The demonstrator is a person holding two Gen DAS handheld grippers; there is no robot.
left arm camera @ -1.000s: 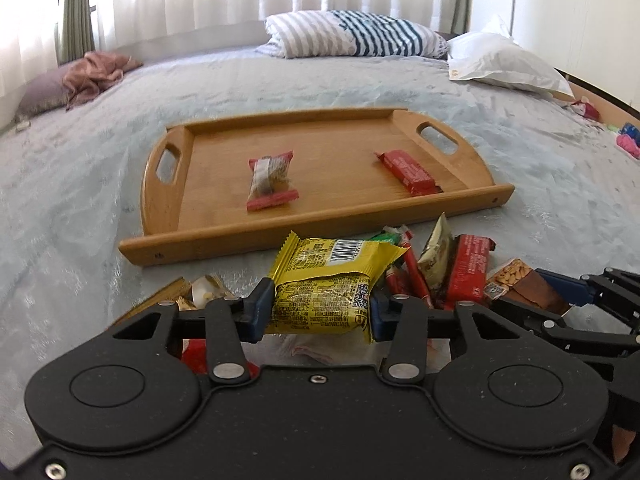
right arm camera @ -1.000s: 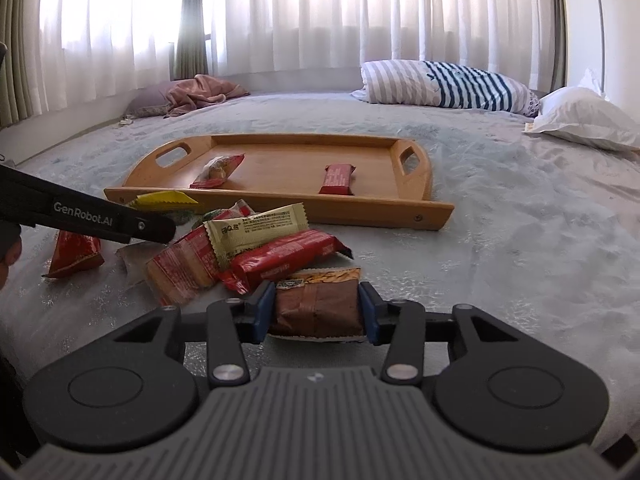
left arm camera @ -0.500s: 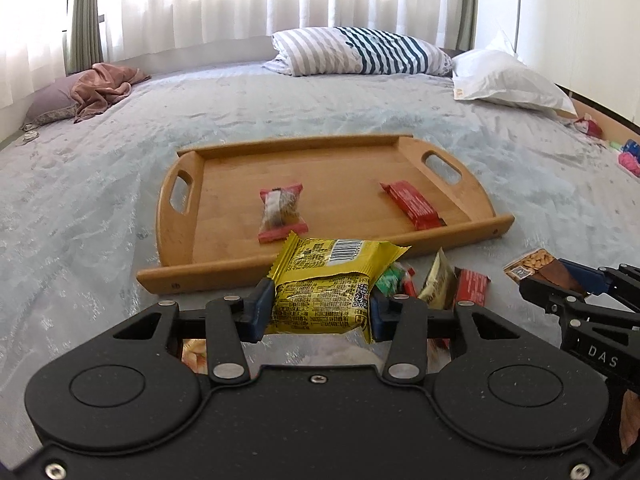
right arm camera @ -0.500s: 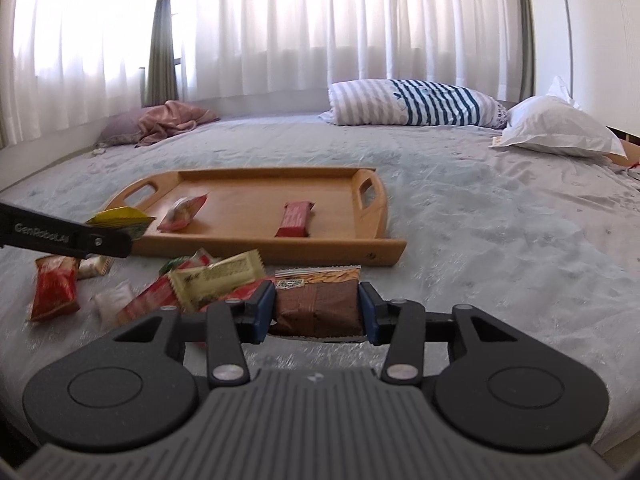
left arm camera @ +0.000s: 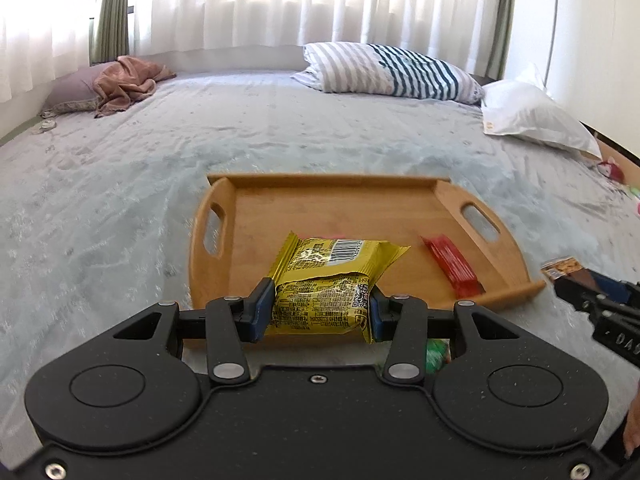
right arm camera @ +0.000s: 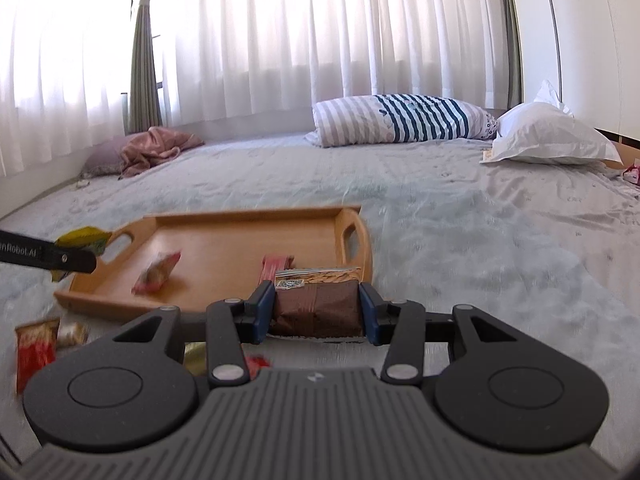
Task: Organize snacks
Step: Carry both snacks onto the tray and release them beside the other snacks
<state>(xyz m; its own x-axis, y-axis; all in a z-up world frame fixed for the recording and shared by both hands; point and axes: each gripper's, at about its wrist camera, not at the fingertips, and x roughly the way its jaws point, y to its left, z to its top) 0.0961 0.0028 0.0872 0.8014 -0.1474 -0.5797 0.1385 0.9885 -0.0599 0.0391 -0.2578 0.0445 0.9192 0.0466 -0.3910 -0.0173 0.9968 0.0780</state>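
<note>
My left gripper (left arm camera: 316, 314) is shut on a yellow snack packet (left arm camera: 328, 280) and holds it above the near edge of the wooden tray (left arm camera: 224, 216). My right gripper (right arm camera: 316, 314) is shut on a brown snack bar (right arm camera: 318, 304), raised near the tray's right end (right arm camera: 352, 236). A red bar (left arm camera: 452, 266) lies in the tray, and a red-and-clear packet (right arm camera: 158, 272) lies left of it. The right gripper with its brown bar also shows in the left wrist view (left arm camera: 568, 276). The left gripper's finger with the yellow packet shows in the right wrist view (right arm camera: 82, 238).
The tray sits on a grey bedspread (left arm camera: 120, 200). Loose snacks (right arm camera: 36, 340) lie on the bed in front of the tray. A striped pillow (left arm camera: 388, 68), a white pillow (left arm camera: 532, 116) and a pink cloth (left arm camera: 124, 80) lie at the far side.
Both grippers have risen and moved forward toward the tray with their snacks. The snack pile has dropped below and behind the left gripper.
</note>
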